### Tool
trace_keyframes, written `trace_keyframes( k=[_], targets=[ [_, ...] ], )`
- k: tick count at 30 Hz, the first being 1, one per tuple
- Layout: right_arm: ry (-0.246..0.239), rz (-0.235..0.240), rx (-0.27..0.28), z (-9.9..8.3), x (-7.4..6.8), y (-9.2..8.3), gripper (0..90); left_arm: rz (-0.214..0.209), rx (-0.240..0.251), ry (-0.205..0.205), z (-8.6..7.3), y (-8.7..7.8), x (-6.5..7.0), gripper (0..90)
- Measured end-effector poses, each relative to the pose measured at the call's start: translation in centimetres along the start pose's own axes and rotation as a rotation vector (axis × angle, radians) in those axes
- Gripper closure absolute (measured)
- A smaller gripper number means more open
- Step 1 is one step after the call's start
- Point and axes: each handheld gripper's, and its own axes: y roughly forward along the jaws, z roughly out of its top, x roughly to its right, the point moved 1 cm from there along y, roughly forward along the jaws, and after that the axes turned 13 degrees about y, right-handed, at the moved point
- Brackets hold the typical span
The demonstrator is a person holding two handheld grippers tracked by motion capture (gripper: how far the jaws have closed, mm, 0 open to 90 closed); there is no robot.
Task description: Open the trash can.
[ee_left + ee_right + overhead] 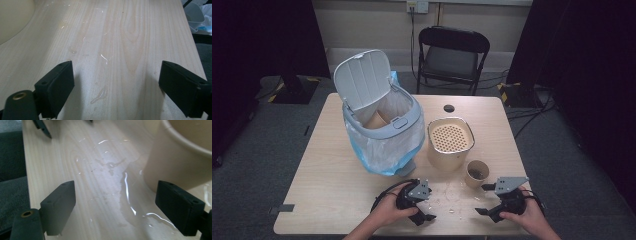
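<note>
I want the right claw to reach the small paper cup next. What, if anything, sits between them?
Nothing visible does. The right claw stands open just short of the paper cup, with bare wet table between them. The perforated beige container stands beyond the cup, out of the path.

A black folding chair (453,55) stands on grey carpet (257,150) behind the table (327,180).

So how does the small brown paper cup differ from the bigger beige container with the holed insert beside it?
The small brown paper cup is much shorter and narrower than the beige container with the perforated insert. The cup's mouth is open, with something pale inside; the container's top is covered by a tray full of round holes. The cup stands nearer the right tool. Both stand upright on the pale wooden table.
</note>
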Motion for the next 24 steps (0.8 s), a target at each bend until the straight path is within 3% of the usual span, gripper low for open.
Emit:
trace_keyframes(
  k=[6, 16, 24],
  targets=[
    [0.032, -0.032, 0.027, -0.1, 1.0, -0.5, 14.9, -0.026, -0.019, 0.013, 0.1, 0.0, 0.1, 7.3],
    [0.096, -0.106, 0.056, -0.5, 2.7, -0.9, 15.5, -0.032, -0.020, 0.023, 0.1, 0.2, 0.1, 3.5],
    [0.110, -0.161, 0.083, -0.2, 3.9, -0.6, 17.3, -0.035, -0.018, 0.027, 0.2, 0.3, 0.2, 0.6]
  ],
)
